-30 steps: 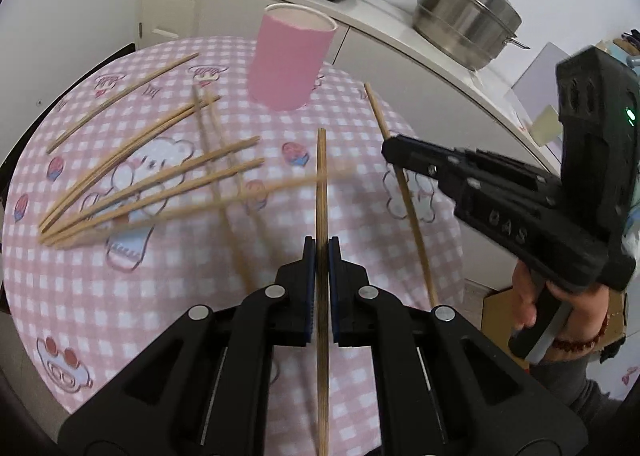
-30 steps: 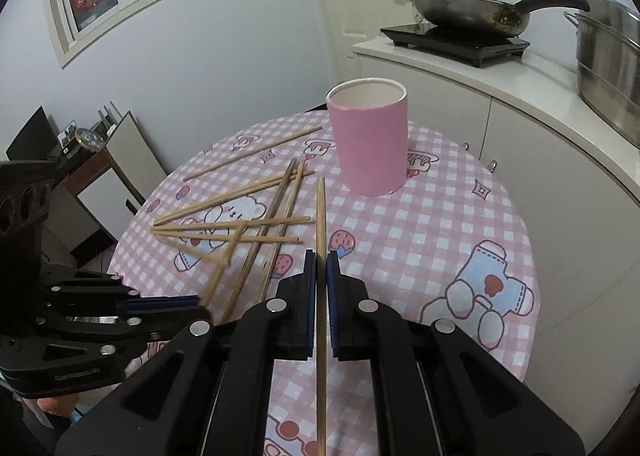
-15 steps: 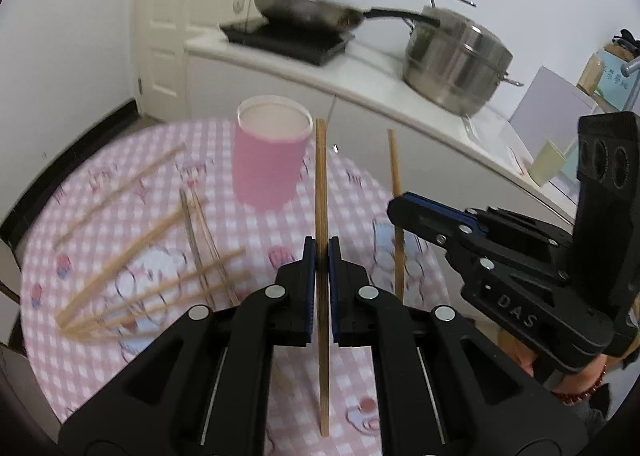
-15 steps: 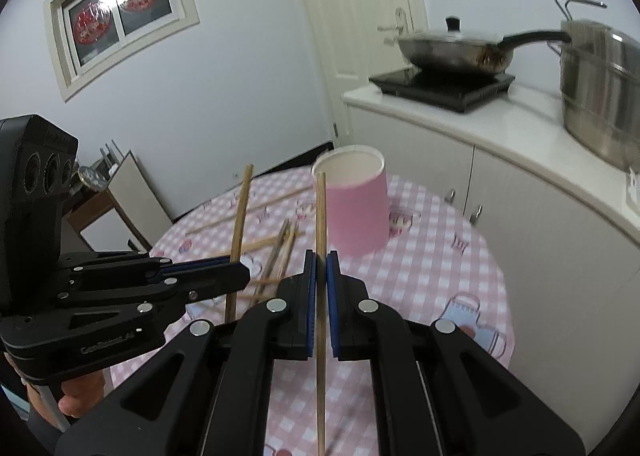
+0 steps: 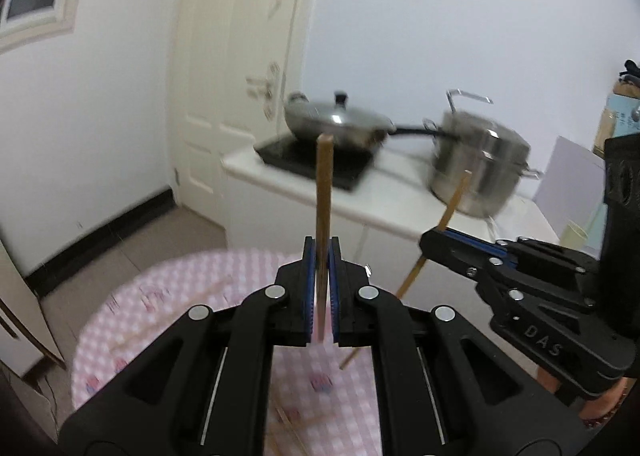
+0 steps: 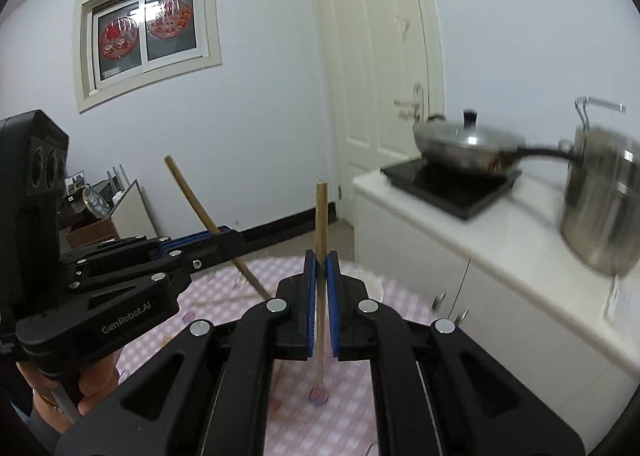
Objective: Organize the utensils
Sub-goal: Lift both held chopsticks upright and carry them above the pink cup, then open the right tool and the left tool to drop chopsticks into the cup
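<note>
Left hand-held gripper (image 5: 320, 284): blue pads pressed together on a wooden chopstick (image 5: 323, 192), held upright above the round counter (image 5: 168, 296); also seen from the side in the right wrist view (image 6: 224, 240), with its chopstick (image 6: 192, 200) leaning away from the right one.
Right hand-held gripper (image 6: 320, 288): pads clamped on a second chopstick (image 6: 321, 216), upright, lower tip hanging free above the counter's cloth (image 6: 352, 408); in the left wrist view (image 5: 436, 240) its chopstick (image 5: 452, 204) slants, crossing the finger tips.
Person's hands: one (image 6: 96, 380) wrapped around the left tool's handle, low at the picture's left; part of the other (image 5: 600, 404) visible under the right tool.
Pink checked cloth: covers the round counter below both tools, with small cartoon prints (image 6: 318, 396).
Loose chopsticks: a few blurred ones lying on the cloth, near its left edge (image 5: 216, 288) and at the near edge (image 5: 296, 424); number not clear.
Pink cup: only a pale rim-like edge (image 6: 372, 280) behind the right tool's fingers; too hidden to be sure.
Kitchen counter (image 6: 500, 232): white, beyond the round one, carrying a black induction hob (image 5: 316, 160).
Lidded frying pan (image 5: 336, 120): on the hob, black handle pointing right.
Steel stockpot (image 5: 476, 164): right of the hob, blurred.
Door (image 6: 380, 68): white, closed, behind the hob.
Window (image 6: 148, 32): high on the far wall, red decorations on the glass.
</note>
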`<state>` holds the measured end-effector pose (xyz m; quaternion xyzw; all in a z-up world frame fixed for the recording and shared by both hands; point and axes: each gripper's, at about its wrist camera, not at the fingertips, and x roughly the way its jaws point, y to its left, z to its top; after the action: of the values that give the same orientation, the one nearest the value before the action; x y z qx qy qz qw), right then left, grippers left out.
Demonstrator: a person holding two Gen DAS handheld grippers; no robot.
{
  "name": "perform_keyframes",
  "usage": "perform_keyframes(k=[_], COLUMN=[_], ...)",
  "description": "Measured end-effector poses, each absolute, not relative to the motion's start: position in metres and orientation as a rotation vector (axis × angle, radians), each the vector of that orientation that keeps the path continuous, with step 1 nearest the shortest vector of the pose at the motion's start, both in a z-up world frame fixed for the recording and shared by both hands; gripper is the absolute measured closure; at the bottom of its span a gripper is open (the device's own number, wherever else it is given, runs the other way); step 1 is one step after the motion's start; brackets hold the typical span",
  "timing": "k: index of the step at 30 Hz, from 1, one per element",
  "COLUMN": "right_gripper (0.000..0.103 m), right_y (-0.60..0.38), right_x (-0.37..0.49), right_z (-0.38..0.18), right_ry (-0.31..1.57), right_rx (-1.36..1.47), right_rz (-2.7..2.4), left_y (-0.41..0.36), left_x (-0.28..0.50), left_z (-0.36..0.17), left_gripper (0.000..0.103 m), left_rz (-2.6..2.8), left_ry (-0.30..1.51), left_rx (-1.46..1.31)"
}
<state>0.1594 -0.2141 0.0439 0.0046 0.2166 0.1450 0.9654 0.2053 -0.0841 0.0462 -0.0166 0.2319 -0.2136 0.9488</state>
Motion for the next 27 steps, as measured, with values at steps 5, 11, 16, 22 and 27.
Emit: perform_keyframes(k=[5, 11, 16, 22, 27], right_gripper=[0.099, 0.099, 0.099, 0.099, 0.099], right_y=[-0.221, -0.224, -0.224, -0.225, -0.223], right_x=[0.178, 0.202, 0.217, 0.226, 0.226], right_z=[0.066, 0.065, 0.047, 0.020, 0.007], right_ry=[0.369, 0.321, 0.356, 0.425, 0.457], right_rx=[-0.009, -0.021, -0.014, -0.010, -0.015], right_rz=[0.260, 0.229, 0.238, 0.240, 0.236], left_y=[-0.087, -0.093, -0.102, -0.113, -0.115], left_x=[0.224, 0.244, 0.257, 0.270, 0.279], left_z=[0.069, 0.077, 0.067, 0.041, 0.009], left_gripper=[0.097, 0.097, 0.097, 0.096, 0.096], left_rz=[-0.424, -0.411, -0.384, -0.358, -0.334], left_ry=[0.410, 0.368, 0.338, 0.393, 0.484], left_rx=[-0.064, -0.102, -0.097, -0.045, -0.016])
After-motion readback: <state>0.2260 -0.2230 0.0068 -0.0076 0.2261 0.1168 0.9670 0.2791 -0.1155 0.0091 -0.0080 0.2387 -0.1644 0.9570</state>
